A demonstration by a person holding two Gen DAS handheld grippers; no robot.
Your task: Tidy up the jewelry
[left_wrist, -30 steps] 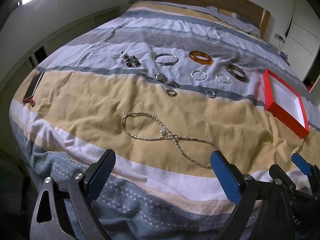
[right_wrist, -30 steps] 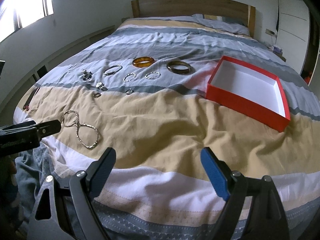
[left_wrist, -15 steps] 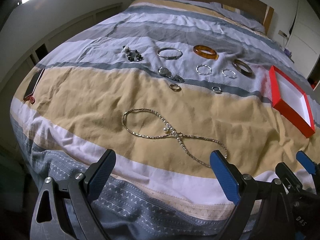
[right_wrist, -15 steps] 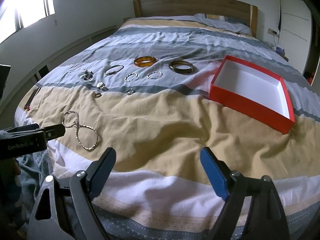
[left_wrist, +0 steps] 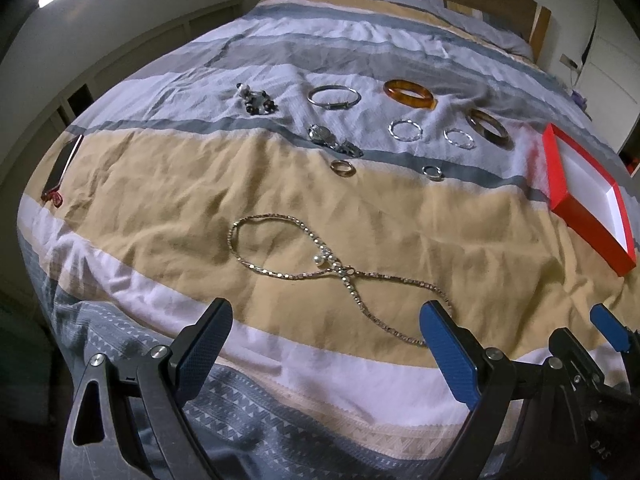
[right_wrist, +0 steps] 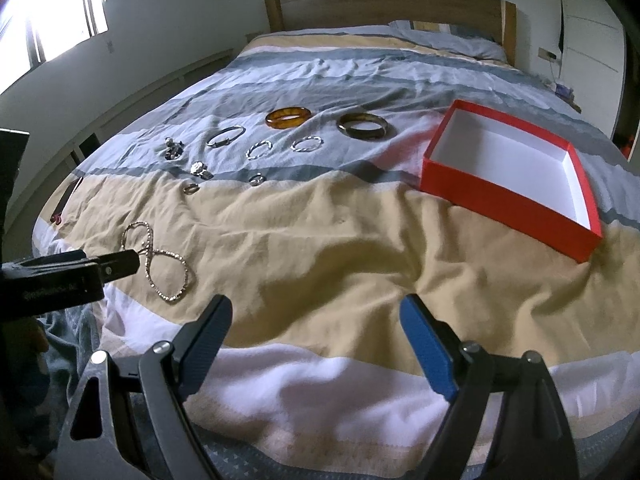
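Left gripper (left_wrist: 326, 344) advanced toward necklace (left_wrist: 320, 264).

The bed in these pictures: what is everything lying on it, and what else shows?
Necklace: 1, pale gold, yellow stripe, nearest.
Small rings: 2, metal, past the necklace.
Thin twisted hoops: 2, silver, grey stripe.
Silver bangle: 1, far row.
Amber bangle: 1, far row.
Dark bangle: 1, brown, near the box.
Bead cluster: 1, dark, far left.
Metal trinket: 1, middle.
Box: 1, red, white inside, empty, right.
Phone: 1, dark, left edge.
Left gripper: fingers apart.
Right gripper: fingers apart.
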